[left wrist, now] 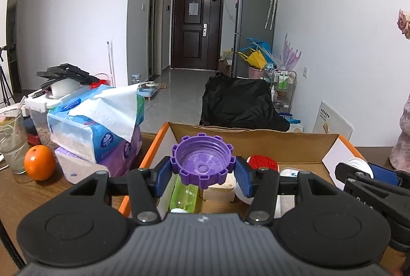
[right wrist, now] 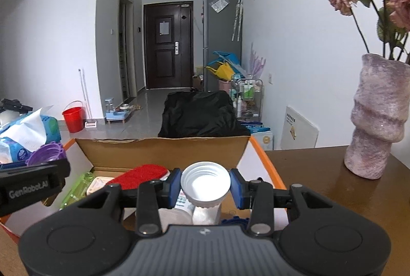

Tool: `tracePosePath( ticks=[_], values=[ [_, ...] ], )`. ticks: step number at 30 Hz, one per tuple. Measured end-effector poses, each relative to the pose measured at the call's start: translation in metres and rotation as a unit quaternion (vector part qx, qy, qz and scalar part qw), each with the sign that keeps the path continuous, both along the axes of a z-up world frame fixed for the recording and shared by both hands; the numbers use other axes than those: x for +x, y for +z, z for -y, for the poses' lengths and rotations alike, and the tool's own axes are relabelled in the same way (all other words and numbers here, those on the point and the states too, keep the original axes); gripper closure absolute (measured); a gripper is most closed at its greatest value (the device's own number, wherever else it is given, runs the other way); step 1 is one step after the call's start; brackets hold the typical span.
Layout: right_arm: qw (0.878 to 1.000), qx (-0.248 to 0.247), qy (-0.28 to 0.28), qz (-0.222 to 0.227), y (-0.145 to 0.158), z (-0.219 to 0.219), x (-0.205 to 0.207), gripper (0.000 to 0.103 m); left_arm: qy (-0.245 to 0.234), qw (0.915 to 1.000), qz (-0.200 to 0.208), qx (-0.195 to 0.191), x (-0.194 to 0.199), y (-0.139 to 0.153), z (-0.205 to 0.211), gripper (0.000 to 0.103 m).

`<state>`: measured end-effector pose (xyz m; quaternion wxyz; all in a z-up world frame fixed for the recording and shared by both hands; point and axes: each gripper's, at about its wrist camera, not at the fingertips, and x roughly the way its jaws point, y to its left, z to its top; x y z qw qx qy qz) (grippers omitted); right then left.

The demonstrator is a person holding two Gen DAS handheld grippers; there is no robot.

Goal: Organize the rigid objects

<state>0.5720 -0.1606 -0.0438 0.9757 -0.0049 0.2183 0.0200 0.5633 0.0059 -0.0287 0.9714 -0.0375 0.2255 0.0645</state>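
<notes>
Purple plastic filled the span of the left gripper (left wrist: 203, 171): a purple cap (left wrist: 202, 162) with a toothed rim, open side toward the camera, was clamped between the two blue pads (left wrist: 162, 176), which pressed on its sides. Below and beyond that claw lay the open cardboard box (left wrist: 256, 141), and directly under the cap were a green bottle (left wrist: 184, 196) and a pale block (left wrist: 221, 190), with a red brush (left wrist: 262, 162) just to the claw's right. The right gripper (right wrist: 205, 187) was likewise closed on a load, a white cap (right wrist: 205, 182) with a threaded inside, squeezed between its blue pads (right wrist: 173, 187) above the same box (right wrist: 164, 150). Under it sat white containers (right wrist: 184, 207). To that claw's left appeared the other gripper's black body, and far to its right stood a pink vase (right wrist: 376, 119) on the brown table (right wrist: 320, 168). Left of the left claw were tissue packs (left wrist: 102, 127) and an orange (left wrist: 39, 162).
</notes>
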Motion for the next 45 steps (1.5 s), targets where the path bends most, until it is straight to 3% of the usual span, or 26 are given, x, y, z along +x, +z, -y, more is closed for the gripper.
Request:
tracePosePath(
  ticks=[6,8,11,13,14,16,23,28,33,38,45],
  values=[
    [1.000,-0.005,0.012,-0.011,-0.007,-0.001,0.016,0.063,-0.004,1.0000,-0.001,0.008,0.011,-0.004,-0.004,0.049],
    [0.999,-0.002,0.026,-0.022,-0.009,0.002,0.019,0.062,-0.004,0.9999,0.003,0.016,0.010,-0.004,-0.005,0.040],
    [1.000,0.000,0.023,-0.020,-0.007,0.006,0.018,0.032,0.002,0.9998,0.011,0.018,0.006,-0.002,-0.009,0.016],
    [1.000,-0.004,0.019,-0.013,-0.005,0.008,0.015,0.010,0.012,0.9997,0.015,0.018,0.004,-0.001,-0.013,0.009],
    [1.000,-0.003,0.020,-0.011,-0.004,0.011,0.014,0.008,0.016,0.9996,0.018,0.015,0.004,0.000,-0.016,0.003],
    [1.000,0.001,0.016,-0.010,-0.002,0.015,0.014,0.000,0.028,0.9993,0.022,0.008,0.003,0.001,-0.021,0.000],
    [1.000,0.010,0.009,-0.014,0.003,0.023,0.014,0.000,0.025,0.9995,0.016,0.002,0.000,0.005,-0.030,0.000],
    [1.000,0.008,0.008,0.000,0.015,0.029,-0.009,0.000,0.013,0.9996,0.024,0.007,-0.025,0.017,-0.028,0.000],
    [1.000,0.012,0.008,0.027,0.038,0.040,-0.054,0.000,0.008,0.9980,0.059,0.021,-0.073,0.035,-0.019,0.000],
    [0.999,0.010,0.008,0.048,0.057,0.049,-0.109,0.000,0.002,0.9973,0.068,0.029,-0.125,0.050,-0.008,0.000],
    [0.997,0.008,0.016,0.078,0.082,0.060,-0.209,0.000,-0.012,0.9970,0.075,0.010,-0.211,0.067,-0.007,0.000]
  ],
)
